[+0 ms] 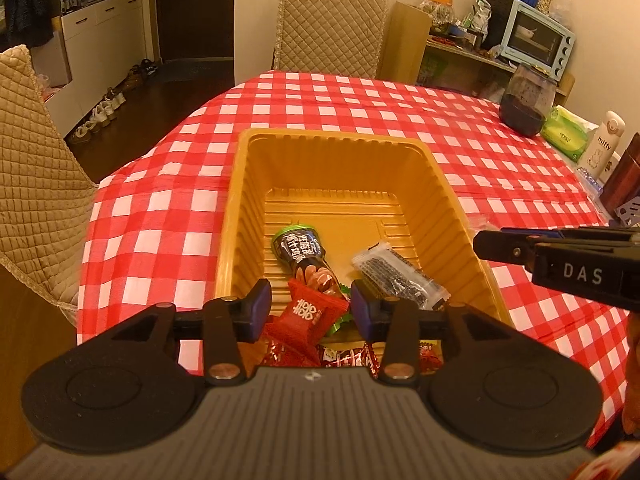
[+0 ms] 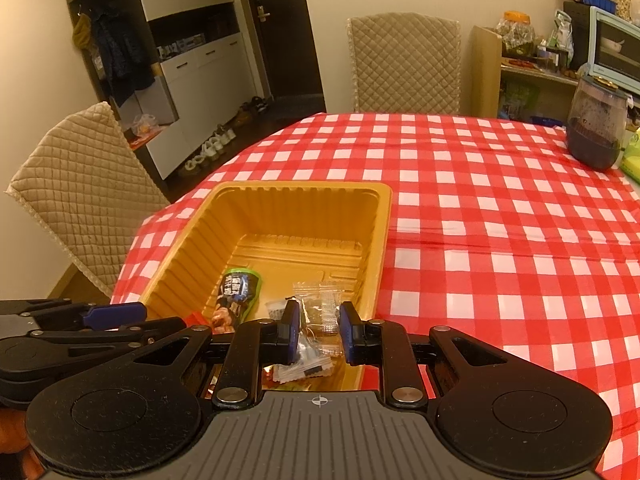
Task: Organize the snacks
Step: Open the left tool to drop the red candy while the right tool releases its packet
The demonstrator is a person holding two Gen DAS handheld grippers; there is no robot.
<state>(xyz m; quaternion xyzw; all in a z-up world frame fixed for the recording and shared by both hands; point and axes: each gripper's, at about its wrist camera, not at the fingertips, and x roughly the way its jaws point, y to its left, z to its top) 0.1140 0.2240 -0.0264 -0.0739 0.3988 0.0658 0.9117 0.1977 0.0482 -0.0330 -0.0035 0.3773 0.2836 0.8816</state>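
A gold plastic tray [image 1: 240, 216] [image 2: 192, 232] sits on the red checked tablecloth. In it lie a dark green snack pack [image 1: 300, 256] [image 2: 236, 292] and a clear pack of dark bits [image 1: 396, 280]. My left gripper [image 1: 311, 308] holds a red square snack packet [image 1: 306, 314] between its blue fingers, over the tray's near end. My right gripper [image 2: 319, 332] holds a clear wrapped snack [image 2: 320, 312] between its fingers, over the tray's near right corner. The right gripper also shows at the right of the left wrist view [image 1: 560, 260].
More red snack packets [image 1: 352, 356] lie below the left gripper near the table's front. A dark jar [image 2: 596, 128], a green tissue pack [image 1: 566, 132] and a white bottle [image 1: 606, 140] stand at the far right. Quilted chairs [image 2: 80, 192] stand at the left and far side.
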